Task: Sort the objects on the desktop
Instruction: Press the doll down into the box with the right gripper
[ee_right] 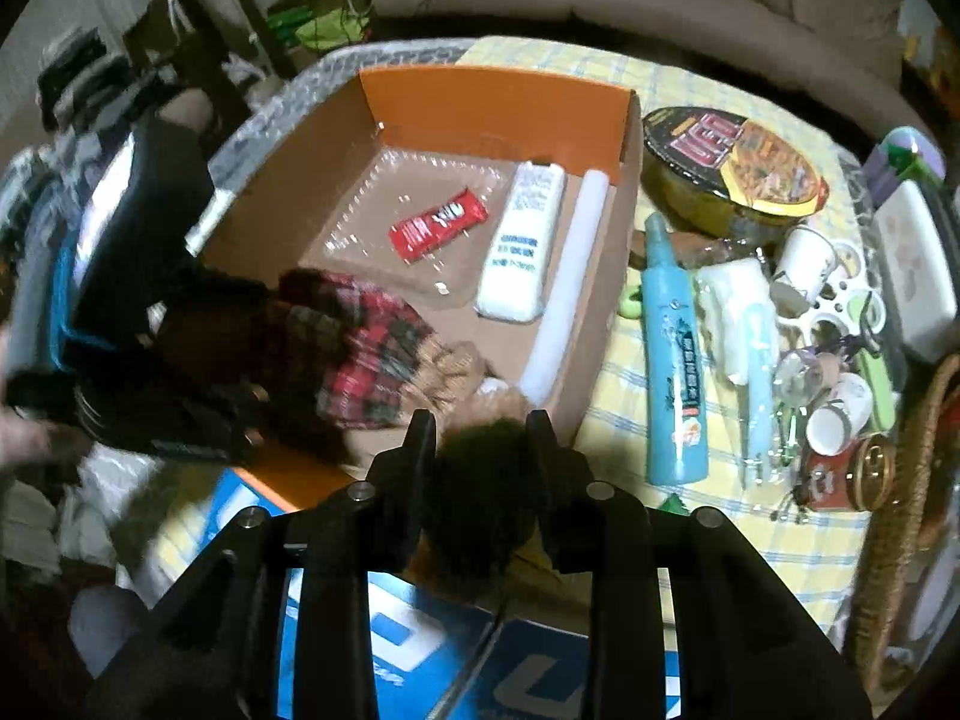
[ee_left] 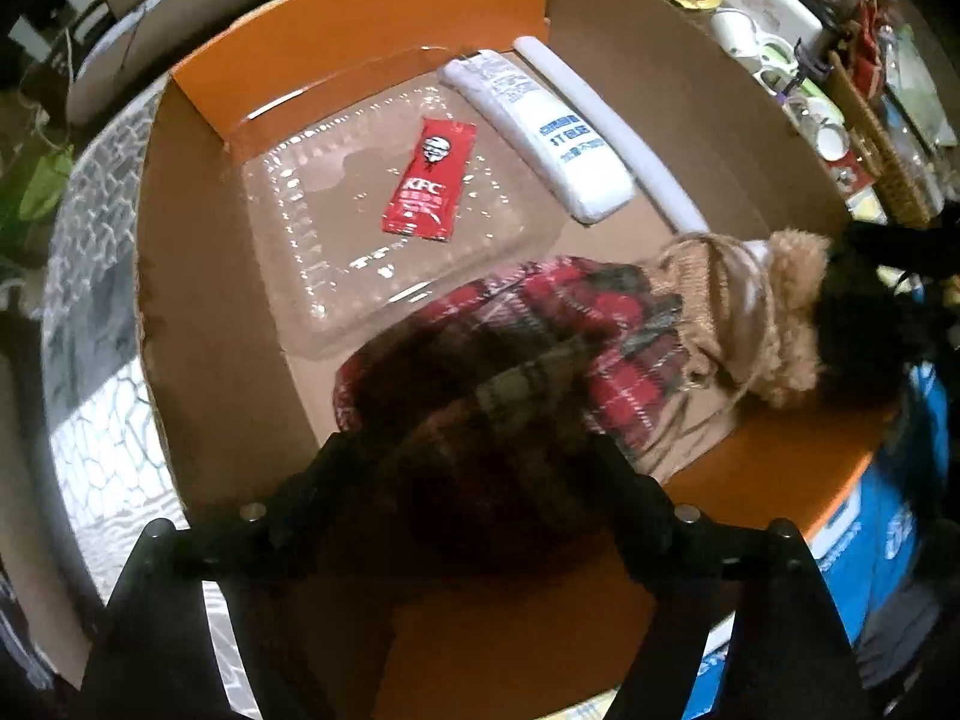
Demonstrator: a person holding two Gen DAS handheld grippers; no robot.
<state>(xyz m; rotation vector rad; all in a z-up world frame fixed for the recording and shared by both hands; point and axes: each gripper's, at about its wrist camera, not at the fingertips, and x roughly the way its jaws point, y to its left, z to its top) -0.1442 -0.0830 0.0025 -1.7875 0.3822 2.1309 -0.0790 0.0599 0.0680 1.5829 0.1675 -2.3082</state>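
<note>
Open cardboard box (ee_left: 180,276) w/ orange flaps, seen from both wrist cams; it sits on a table w/ yellow check cloth (ee_right: 630,396).

Box contents: clear plastic tray (ee_left: 336,222) on the floor of the box, red KFC sachet (ee_left: 427,180) lying flat on the tray; white remote (ee_left: 540,138) just beside the tray; white foam strip (ee_left: 606,120) along the box wall next to the remote. Plaid cloth (ee_left: 540,324), red/dark, lies at the near side of the box, touching a tan knit piece w/ fuzzy trim (ee_left: 780,324).

L gripper (ee_left: 468,474): points down over the plaid cloth, jaws wide apart. Cloth lies below and between the fingers; whether the pads press on it cannot be told (dark, blurred).

R gripper (ee_right: 480,438): jaws partly apart, a dark fuzzy ball (ee_right: 480,492) between the fingers at the box's near edge; contact w/ the pads cannot be told.

Outside box, R side on the cloth: noodle bowl (ee_right: 732,174), blue bottle (ee_right: 672,360), white mugs (ee_right: 804,258), wicker basket (ee_right: 894,516).
</note>
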